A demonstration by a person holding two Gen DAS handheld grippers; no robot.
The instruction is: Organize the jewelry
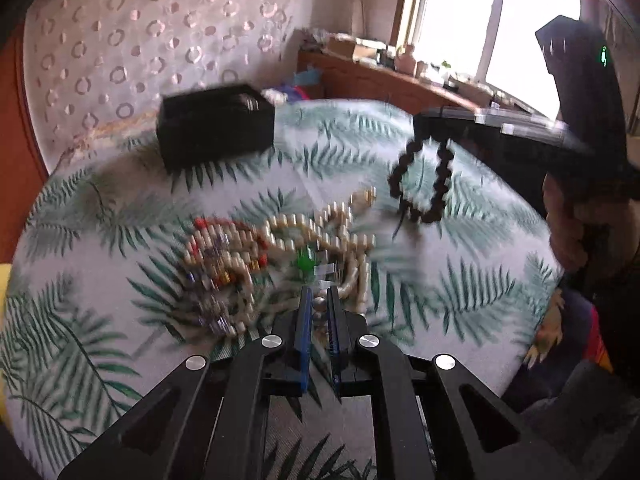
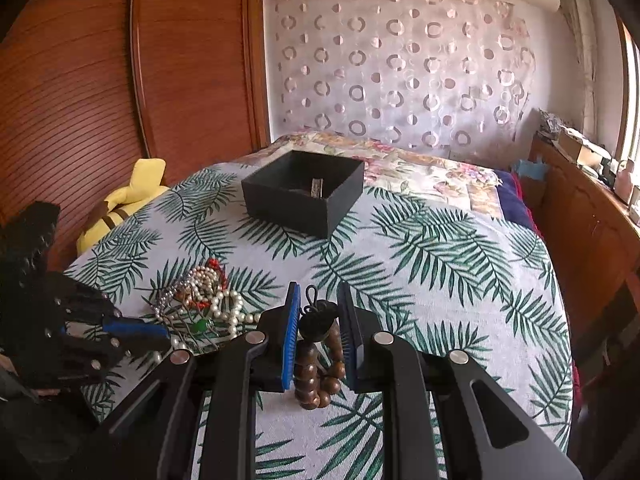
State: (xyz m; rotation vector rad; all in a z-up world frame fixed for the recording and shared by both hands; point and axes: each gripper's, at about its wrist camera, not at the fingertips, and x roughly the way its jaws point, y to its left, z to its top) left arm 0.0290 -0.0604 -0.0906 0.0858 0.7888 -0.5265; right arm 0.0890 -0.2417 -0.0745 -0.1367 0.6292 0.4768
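A tangled pile of jewelry (image 1: 240, 264) (image 2: 200, 300) lies on the palm-leaf cloth (image 2: 440, 264): pearl strands, red and mixed beads, and a green stone. My left gripper (image 1: 319, 300) (image 2: 162, 333) sits at the near edge of the pile, its blue pads shut on a pearl strand. A dark wooden bead bracelet (image 2: 316, 360) (image 1: 424, 184) hangs above the cloth from my right gripper (image 2: 318, 300) (image 1: 422, 124), which is shut on it to the right of the pile. Beyond the pile stands an open black box (image 1: 216, 128) (image 2: 304, 196) with something small inside.
A yellow plush toy (image 2: 132, 196) lies at the bed's left edge by the wooden wardrobe (image 2: 100, 80). At the right side runs a cluttered wooden cabinet (image 2: 580, 208) under the window (image 1: 480, 20). A floral quilt (image 2: 420, 176) lies behind the box.
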